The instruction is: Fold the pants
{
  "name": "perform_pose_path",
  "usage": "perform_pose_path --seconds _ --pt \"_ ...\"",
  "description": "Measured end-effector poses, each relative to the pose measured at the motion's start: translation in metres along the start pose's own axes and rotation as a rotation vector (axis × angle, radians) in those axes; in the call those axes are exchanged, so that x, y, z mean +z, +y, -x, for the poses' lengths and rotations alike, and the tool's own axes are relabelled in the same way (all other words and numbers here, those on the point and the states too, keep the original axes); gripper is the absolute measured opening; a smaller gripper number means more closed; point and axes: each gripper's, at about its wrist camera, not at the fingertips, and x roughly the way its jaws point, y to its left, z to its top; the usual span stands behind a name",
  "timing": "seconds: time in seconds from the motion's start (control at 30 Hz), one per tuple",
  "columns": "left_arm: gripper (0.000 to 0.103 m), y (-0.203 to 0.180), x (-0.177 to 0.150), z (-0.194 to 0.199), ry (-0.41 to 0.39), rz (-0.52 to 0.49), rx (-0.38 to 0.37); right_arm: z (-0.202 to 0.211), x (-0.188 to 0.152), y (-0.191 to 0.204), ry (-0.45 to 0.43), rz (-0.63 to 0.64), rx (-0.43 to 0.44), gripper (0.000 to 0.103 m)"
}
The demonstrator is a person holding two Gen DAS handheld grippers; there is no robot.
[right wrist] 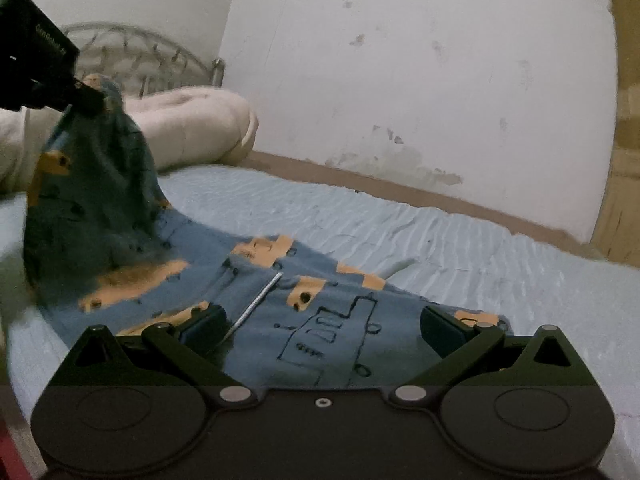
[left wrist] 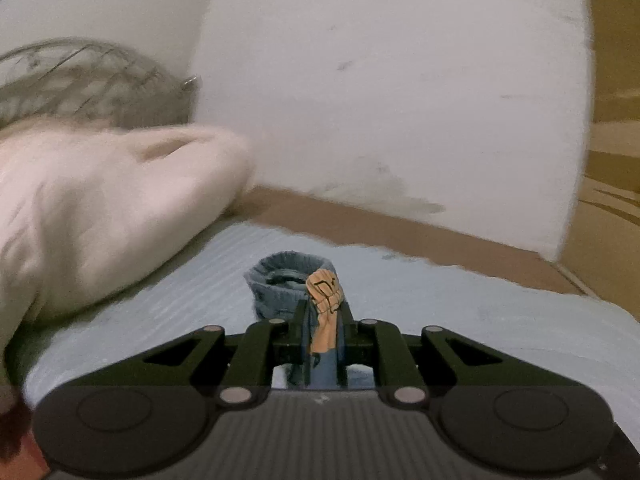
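Blue pants [right wrist: 320, 320] with orange patches and black drawings lie on the light blue bed sheet [right wrist: 400, 220]. My left gripper [left wrist: 323, 316] is shut on the blue and orange leg cuff [left wrist: 288, 284] and holds it in the air; it also shows in the right wrist view [right wrist: 86, 94], lifting one pant leg [right wrist: 96, 184] at the left. My right gripper [right wrist: 320, 328] is open, low over the waist part of the pants, with one finger [right wrist: 204, 328] on each side of the drawn pocket. A white drawstring [right wrist: 256, 304] lies on the cloth.
A cream pillow [right wrist: 192, 124] lies at the head of the bed in front of a metal headboard [right wrist: 136, 52]. A white wall [right wrist: 400, 80] and a brown skirting strip [right wrist: 400, 188] run behind the bed. A wooden panel [left wrist: 616, 160] stands at the right.
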Motion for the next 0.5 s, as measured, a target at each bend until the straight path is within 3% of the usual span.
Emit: perform_pose_path --seconds 0.1,0.23,0.37,0.5 --pt "0.013 -0.036 0.005 0.011 -0.030 -0.099 -0.112 0.018 0.003 -0.016 -0.038 -0.052 -0.033 0.102" --pt "0.013 -0.086 -0.003 0.022 -0.031 -0.256 -0.243 0.040 -0.001 -0.041 -0.025 -0.062 -0.093 0.102" --pt "0.014 -0.131 -0.025 0.023 0.032 -0.399 -0.338 0.062 -0.010 -0.067 -0.011 -0.086 -0.163 0.102" --pt "0.016 -0.160 -0.052 0.013 0.116 -0.454 -0.389 0.075 -0.023 -0.090 0.009 -0.132 -0.249 0.102"
